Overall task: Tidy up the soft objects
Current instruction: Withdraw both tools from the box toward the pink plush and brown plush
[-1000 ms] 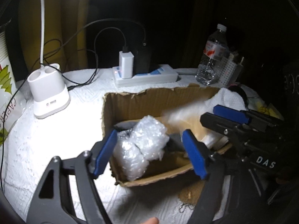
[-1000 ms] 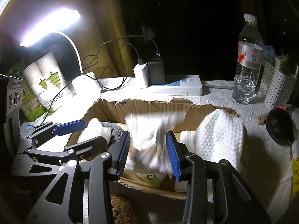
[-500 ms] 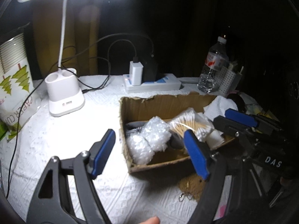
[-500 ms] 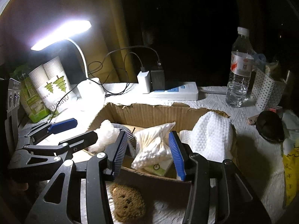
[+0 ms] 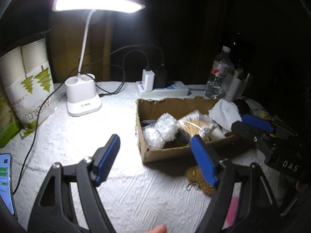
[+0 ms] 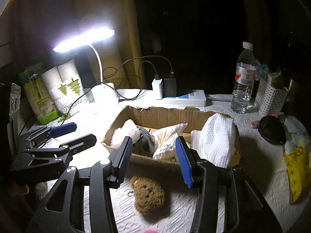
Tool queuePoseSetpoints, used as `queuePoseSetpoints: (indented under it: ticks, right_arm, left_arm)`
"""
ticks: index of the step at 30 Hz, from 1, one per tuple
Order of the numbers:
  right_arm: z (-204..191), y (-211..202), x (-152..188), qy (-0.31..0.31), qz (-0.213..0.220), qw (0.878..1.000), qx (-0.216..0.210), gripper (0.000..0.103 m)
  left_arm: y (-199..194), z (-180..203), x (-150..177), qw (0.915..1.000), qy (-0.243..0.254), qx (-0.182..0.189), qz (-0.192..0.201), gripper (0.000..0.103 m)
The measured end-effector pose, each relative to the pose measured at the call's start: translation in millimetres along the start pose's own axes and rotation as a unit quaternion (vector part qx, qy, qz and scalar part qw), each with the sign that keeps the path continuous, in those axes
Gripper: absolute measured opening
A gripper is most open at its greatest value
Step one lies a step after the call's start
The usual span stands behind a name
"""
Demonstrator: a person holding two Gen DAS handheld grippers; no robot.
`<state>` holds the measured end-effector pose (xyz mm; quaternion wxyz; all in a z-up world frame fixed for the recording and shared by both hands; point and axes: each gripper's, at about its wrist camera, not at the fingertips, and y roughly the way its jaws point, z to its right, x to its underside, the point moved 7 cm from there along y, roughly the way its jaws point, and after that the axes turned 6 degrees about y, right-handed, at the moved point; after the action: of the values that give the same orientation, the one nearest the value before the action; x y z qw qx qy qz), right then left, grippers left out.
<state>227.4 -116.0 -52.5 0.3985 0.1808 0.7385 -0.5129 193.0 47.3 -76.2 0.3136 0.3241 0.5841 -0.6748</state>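
Here the left gripper hangs over the white-covered bench, its blue-padded fingers spread wide with nothing between them. The right gripper is likewise empty, its fingers held apart just in front of the cardboard box.

The box sits on the bench in front of the power strip and already holds several soft things: a wad of bubble wrap at its left end, a clear bag of cotton swabs in the middle, and a white textured cloth bulging over the right end. A dark object lies half buried between the bubble wrap and the swabs; what it is cannot be made out.

A brown sponge-like bear lies on the bench outside the box, just in front of its near wall and below the right gripper.

Around the edges stand a lit desk lamp, a sleeve of paper cups, a water bottle and a white perforated basket. A phone lies at the left edge.
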Motion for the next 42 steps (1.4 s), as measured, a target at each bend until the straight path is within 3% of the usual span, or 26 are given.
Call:
queuePoseSetpoints:
  ticks: [2,6,20,42]
  right_arm:
    - [-3.1,-6.3,2.8,-0.002,0.002,1.0,0.002,0.049]
    - [-8.0,-19.0,11.6,-0.002,0.004,1.0,0.007,0.05]
    - [-14.3,-57.4,42.1,-0.002,0.011,1.0,0.028,0.05]
    - [-7.3,-66.7,101.1,0.018,-0.021,0.999,0.037,0.051]
  left_arm:
    - [-5.8,0.2,2.0,1.0,-0.002,0.0,0.003,0.077]
    - [-19.4,1.6,7.6,0.9999,-0.004,0.001,0.01,0.091]
    - [-57.9,10.4,28.3,0.9998,0.002,-0.003,0.017,0.091]
    - [-62.7,25.7,76.0,0.9998,0.005,-0.001,-0.018,0.091]
